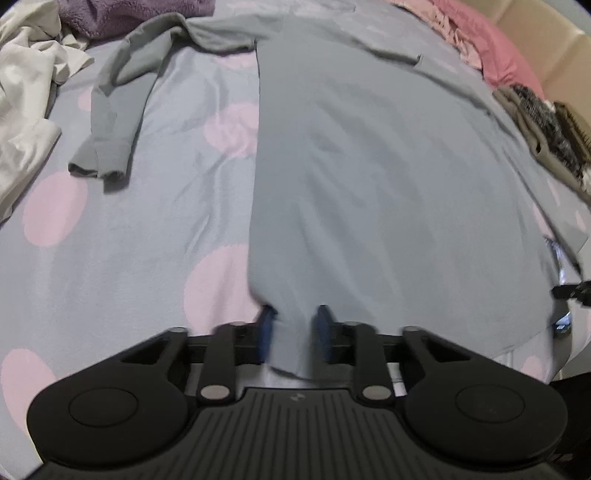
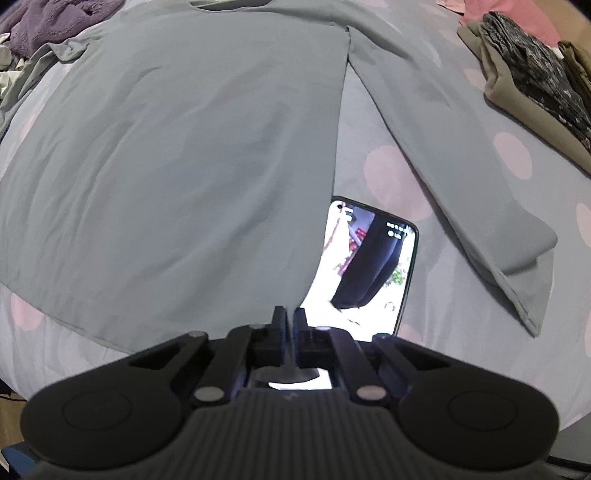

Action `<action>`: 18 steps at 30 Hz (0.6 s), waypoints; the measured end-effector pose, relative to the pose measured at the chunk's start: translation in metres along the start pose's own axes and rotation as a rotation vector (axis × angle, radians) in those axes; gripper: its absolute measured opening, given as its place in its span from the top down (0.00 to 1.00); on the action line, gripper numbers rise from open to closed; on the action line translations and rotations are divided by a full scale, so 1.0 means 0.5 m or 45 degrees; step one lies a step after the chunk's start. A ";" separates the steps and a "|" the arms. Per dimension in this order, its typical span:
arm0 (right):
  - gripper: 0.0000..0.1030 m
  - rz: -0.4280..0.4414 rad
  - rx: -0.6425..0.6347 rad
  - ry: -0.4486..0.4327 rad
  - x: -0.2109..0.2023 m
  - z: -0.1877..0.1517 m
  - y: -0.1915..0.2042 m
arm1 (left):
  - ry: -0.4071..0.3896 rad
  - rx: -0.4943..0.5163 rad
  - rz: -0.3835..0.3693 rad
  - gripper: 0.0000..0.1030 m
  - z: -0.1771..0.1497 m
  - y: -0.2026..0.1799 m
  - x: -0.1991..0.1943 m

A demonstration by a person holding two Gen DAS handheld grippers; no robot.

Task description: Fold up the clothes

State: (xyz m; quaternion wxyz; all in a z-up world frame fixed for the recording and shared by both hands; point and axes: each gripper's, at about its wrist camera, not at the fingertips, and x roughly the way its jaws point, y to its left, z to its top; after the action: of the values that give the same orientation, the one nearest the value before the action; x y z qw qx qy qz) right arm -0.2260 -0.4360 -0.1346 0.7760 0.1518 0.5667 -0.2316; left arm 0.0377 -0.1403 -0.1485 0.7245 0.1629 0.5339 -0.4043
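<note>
A grey long-sleeved shirt [image 1: 369, 166] lies spread flat on the bed, its hem toward me. In the left wrist view my left gripper [image 1: 294, 325] is at the hem's left corner, and a fold of the hem is pinched between its blue fingers [image 1: 266, 326]. That side's sleeve [image 1: 114, 110] lies bent on the sheet at the upper left. In the right wrist view the shirt [image 2: 184, 166] fills the left half. My right gripper [image 2: 290, 321] is shut on the hem's right corner, with thin cloth between its near-touching fingers. The other sleeve [image 2: 461, 177] slants out to the right.
The bed has a grey sheet with pink dots [image 1: 129, 258]. A lit phone [image 2: 373, 266] lies beside the shirt's right edge, partly under it. Folded dark clothes [image 2: 535, 74] are stacked at the far right. Purple fleece [image 1: 129, 14], white clothes [image 1: 26, 92] and a pink blanket [image 1: 491, 48] lie along the back.
</note>
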 end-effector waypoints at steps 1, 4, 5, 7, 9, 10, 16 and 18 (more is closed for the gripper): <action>0.97 0.004 0.007 -0.004 -0.005 0.002 -0.003 | -0.013 0.012 0.000 0.93 0.001 -0.003 -0.006; 0.97 0.055 0.053 -0.041 -0.041 0.015 -0.019 | -0.070 0.033 -0.033 0.94 0.016 -0.005 -0.047; 0.97 0.065 0.064 -0.057 -0.058 0.022 -0.024 | -0.086 0.031 -0.043 0.94 0.022 -0.007 -0.065; 0.97 0.076 0.068 -0.081 -0.093 0.037 -0.028 | -0.107 0.032 -0.062 0.95 0.031 -0.008 -0.105; 0.97 0.076 0.048 -0.089 -0.130 0.052 -0.025 | -0.125 0.035 -0.079 0.95 0.039 -0.010 -0.145; 0.97 0.071 0.025 -0.093 -0.148 0.052 -0.023 | -0.134 0.036 -0.087 0.95 0.043 -0.010 -0.166; 0.98 0.080 -0.052 -0.055 -0.233 0.042 -0.024 | -0.112 0.053 -0.112 0.95 0.032 -0.013 -0.266; 0.98 0.087 -0.070 -0.022 -0.236 0.030 -0.024 | -0.078 0.084 -0.109 0.95 0.010 -0.019 -0.278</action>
State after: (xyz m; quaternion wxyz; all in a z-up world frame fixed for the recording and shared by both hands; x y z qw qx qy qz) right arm -0.2499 -0.4312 -0.0174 0.7921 0.1478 0.5608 -0.1905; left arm 0.0196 -0.0924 -0.0190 0.7169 0.1514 0.5043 -0.4571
